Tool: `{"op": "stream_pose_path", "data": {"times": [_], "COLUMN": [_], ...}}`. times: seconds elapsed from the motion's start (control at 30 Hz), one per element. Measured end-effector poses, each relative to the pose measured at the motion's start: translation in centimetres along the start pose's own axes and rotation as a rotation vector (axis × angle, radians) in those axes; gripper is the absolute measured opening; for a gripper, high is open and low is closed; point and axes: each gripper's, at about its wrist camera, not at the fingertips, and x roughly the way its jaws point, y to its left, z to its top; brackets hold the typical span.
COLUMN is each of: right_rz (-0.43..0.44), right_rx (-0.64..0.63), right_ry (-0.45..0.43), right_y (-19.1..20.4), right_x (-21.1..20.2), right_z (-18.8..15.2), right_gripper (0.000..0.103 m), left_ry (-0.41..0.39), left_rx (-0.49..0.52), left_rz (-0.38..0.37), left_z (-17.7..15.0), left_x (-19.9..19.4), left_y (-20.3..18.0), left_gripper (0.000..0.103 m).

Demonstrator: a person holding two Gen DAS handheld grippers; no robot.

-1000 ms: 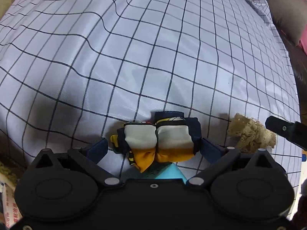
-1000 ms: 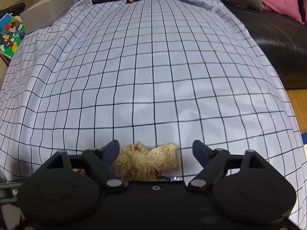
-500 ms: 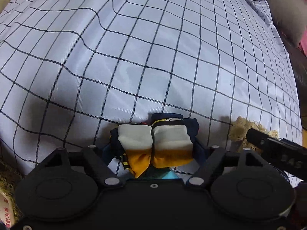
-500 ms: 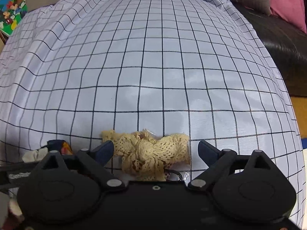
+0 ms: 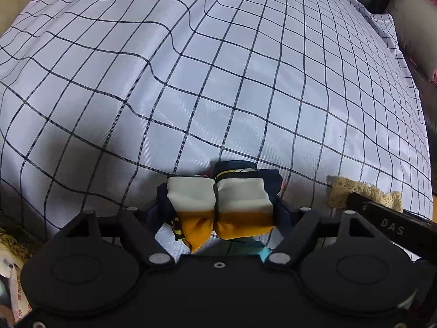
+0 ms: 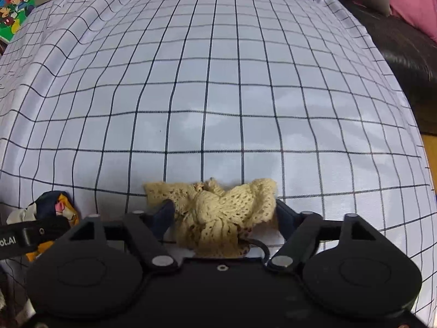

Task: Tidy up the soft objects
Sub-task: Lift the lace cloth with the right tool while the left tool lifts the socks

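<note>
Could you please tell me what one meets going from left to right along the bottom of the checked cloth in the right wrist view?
Silk scarf bundle → the other hand-held gripper's black finger → cream lace cloth, between this hand-held gripper's closed fingers → bare checked cloth.

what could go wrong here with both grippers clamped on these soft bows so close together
1. The left gripper and right gripper sit side by side at the near edge of the checked cloth; lifting carelessly could knock them together.
2. The cream lace bow is open-knit, so its loops may snag on a finger at release.
3. The navy, white and orange bow is squeezed at its sides; its loose orange tail could let it slip or twist.
</note>
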Motion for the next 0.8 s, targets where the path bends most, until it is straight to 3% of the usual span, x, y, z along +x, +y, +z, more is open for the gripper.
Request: {"op": "stream_pose_path", "data": {"times": [0.1,0.27,0.43,0.5,0.57,0.7,0.8], "right_rz": [0.018,-0.023,-0.158,-0.163,-0.114,-0.063,-0.163], "right_rx": [0.03,0.087,0.165,0.161,0.161,0.099,0.04], "right_ry": [-0.011,-0.025,-0.066,-0.091,-0.122,-0.098,-0.094], "right_y": [-0.5,-2.0,-3.0,-2.9,-2.9,-2.2,-0.5], "right_x": [-0.7,-1.2,-1.3,-1.5,-2.0,-1.8,-1.7], "right_z": [0.5,0.9,1.2,1.4,1.4,1.9,1.4], "right_gripper": [0.065,0.064,0.074,0.091,0.102,0.102,0.102], "left_ry": [-0.003,-0.011,-0.005,0.0,0.002,0.001,0.003], "left_rx": [-0.003,-0.001,-0.005,-0.012,-0.021,-0.025,-0.023], "left_rz": [-0.002,-0.006,-0.005,-0.006,-0.008,-0.008,-0.01], "left_z": [0.0,-0.2,-0.3,-0.2,0.0,0.0,0.0], "left_x": [-1.0,-1.6,-1.5,-1.3,-1.1,-1.1,-1.1], "left_y": [0.5,0.5,0.6,0.7,0.7,0.7,0.6], "left_gripper": [0.074,0.074,0.074,0.074,0.074,0.074,0.074]}}
